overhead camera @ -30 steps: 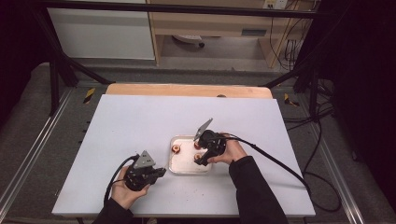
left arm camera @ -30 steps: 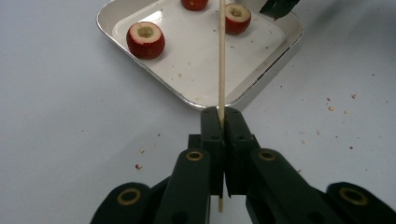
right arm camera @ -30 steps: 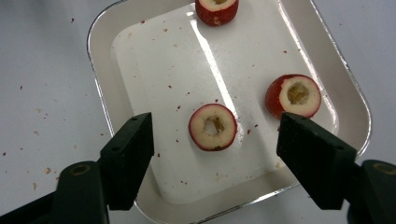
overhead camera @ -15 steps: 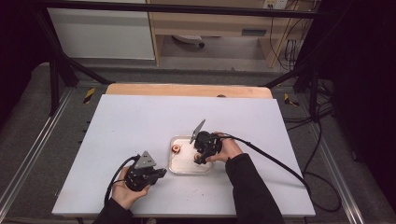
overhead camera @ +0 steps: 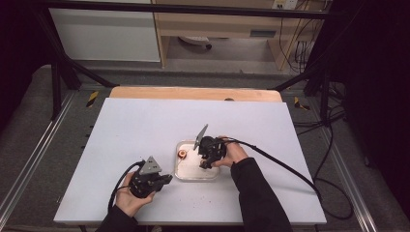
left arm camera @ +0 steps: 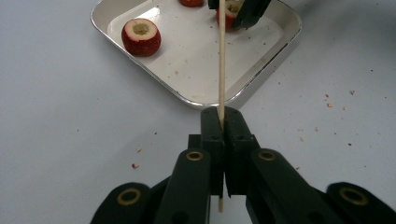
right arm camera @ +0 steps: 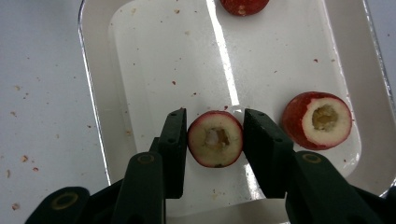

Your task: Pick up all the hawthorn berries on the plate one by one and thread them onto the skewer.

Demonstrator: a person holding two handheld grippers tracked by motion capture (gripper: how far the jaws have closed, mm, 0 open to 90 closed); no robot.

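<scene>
Since the earlier frames, the right gripper (overhead camera: 205, 164) had been lowered into the white tray (overhead camera: 186, 175), and its jaws had just been closing around a cored red fruit (right arm camera: 215, 138). In the right gripper view, that fruit was seen between the two black fingers (right arm camera: 173, 140), hollow side facing the camera, with both pads at its sides; whether they already pressed on it could not be told. A second cored fruit (right arm camera: 317, 120) lay just beyond the outer finger, and a third (right arm camera: 243, 5) was seen far ahead of the fingertips. The left gripper (left arm camera: 222, 116) was held just outside the tray's near corner, jaws clamped on a thin wooden skewer (left arm camera: 221, 56) that was pointed straight ahead from the fingertips, over the tray.
</scene>
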